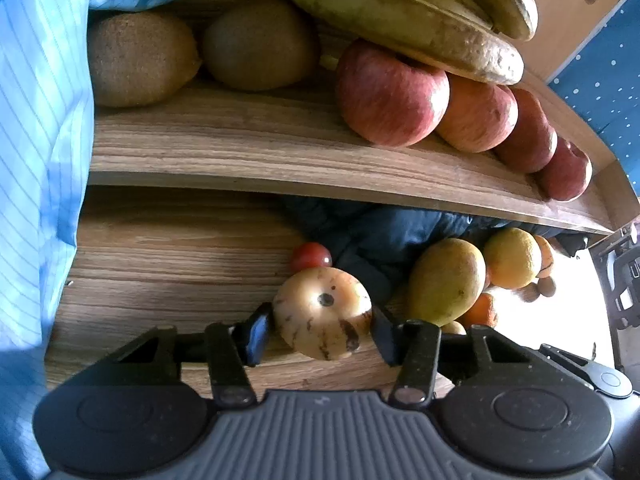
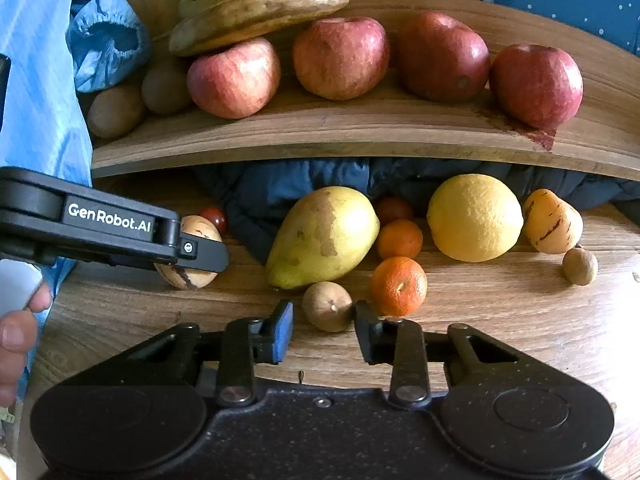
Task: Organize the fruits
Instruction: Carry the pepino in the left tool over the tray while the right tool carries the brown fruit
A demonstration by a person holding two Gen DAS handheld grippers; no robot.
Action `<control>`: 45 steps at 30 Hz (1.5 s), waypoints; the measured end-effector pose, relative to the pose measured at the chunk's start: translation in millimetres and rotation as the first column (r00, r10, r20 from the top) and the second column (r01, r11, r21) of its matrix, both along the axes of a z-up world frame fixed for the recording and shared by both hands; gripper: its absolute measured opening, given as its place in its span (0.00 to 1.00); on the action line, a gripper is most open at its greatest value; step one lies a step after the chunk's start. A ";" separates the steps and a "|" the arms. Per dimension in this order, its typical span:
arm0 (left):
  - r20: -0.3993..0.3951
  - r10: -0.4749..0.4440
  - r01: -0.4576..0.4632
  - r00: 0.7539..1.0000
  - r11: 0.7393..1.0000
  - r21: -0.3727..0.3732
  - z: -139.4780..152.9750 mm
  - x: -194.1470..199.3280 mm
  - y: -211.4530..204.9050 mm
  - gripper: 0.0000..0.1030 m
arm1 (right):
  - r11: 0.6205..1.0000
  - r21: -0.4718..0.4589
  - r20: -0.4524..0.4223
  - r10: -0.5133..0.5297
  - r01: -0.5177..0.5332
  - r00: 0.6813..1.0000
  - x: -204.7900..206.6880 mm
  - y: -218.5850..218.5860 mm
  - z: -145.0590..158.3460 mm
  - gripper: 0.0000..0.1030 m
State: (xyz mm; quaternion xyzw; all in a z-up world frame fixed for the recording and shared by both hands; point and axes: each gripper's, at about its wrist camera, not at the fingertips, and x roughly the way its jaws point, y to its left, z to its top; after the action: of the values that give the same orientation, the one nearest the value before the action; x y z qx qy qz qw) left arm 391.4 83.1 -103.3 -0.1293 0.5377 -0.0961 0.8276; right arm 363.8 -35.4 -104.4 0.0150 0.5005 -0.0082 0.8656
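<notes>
Right wrist view is showing me a job that is partly done, in my judgement. The raised wooden shelf (image 2: 360, 132) is already holding a row of four red apples (image 2: 340, 58), a bunch of bananas (image 2: 256, 4) leaning over the leftmost apple, and two kiwis (image 2: 164, 86) at the left end. Down on the tabletop (image 2: 520, 320) the loose fruit is still waiting: a pear (image 2: 320, 236), a lemon (image 2: 474, 218), two mandarins (image 2: 398, 286), a second striped melon (image 2: 552, 222) at the far right, cherry tomatoes (image 2: 214, 218) and another small brown fruit (image 2: 580, 266) near that melon.

I am working both hands at once. My right gripper (image 2: 324, 332) is sitting narrow around a small brown fruit (image 2: 328, 306), the blue pads hugging its sides; whether they are truly pressing I cannot tell for certain, but I am reading it as a grip. My left gripper (image 1: 320, 326) is closing on a pale striped melon (image 1: 322, 312), which is resting on the tabletop with the pads touching both flanks.

No bowl or basket is showing; the shelf is serving as the only place that is holding sorted fruit. Most of the lower pile is still needing to be sorted.
</notes>
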 end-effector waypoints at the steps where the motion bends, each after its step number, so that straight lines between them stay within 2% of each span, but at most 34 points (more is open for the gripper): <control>1: 0.001 0.001 -0.001 1.000 1.000 -0.001 1.7 -2.9 -0.1 0.55 | 1.000 0.000 0.001 -0.002 0.002 1.000 0.6 0.3 -0.3 0.30; 16: 0.015 -0.005 0.005 1.000 1.000 0.001 6.7 -16.9 -11.1 0.54 | 0.999 0.030 0.024 0.016 -0.017 1.000 -6.5 2.2 5.7 0.29; 29: 0.063 0.004 -0.004 0.998 1.000 0.008 28.6 -53.5 -18.4 0.54 | 0.996 0.055 0.098 0.064 -0.070 0.993 -39.6 6.9 34.1 0.29; 33: 0.040 -0.003 0.002 0.999 1.000 0.007 33.9 -64.1 -16.4 0.54 | 0.995 0.057 0.108 0.078 -0.084 0.991 -51.0 9.1 40.5 0.29; 34: -0.007 -0.022 0.022 1.000 1.000 0.002 34.7 -66.8 -15.9 0.54 | 0.995 0.057 0.107 0.081 -0.087 0.991 -54.4 9.6 41.9 0.29; 45: -0.054 -0.020 0.020 0.998 1.000 0.006 37.3 -100.6 -14.8 0.54 | 0.986 0.079 0.073 0.142 -0.148 0.987 -96.6 13.3 44.1 0.29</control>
State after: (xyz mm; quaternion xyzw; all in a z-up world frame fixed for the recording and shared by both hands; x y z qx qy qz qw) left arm 290.8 68.3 -66.0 -0.1235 0.5613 -0.0991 0.8123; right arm 267.2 -22.2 -60.3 0.0154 0.4708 0.0763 0.8788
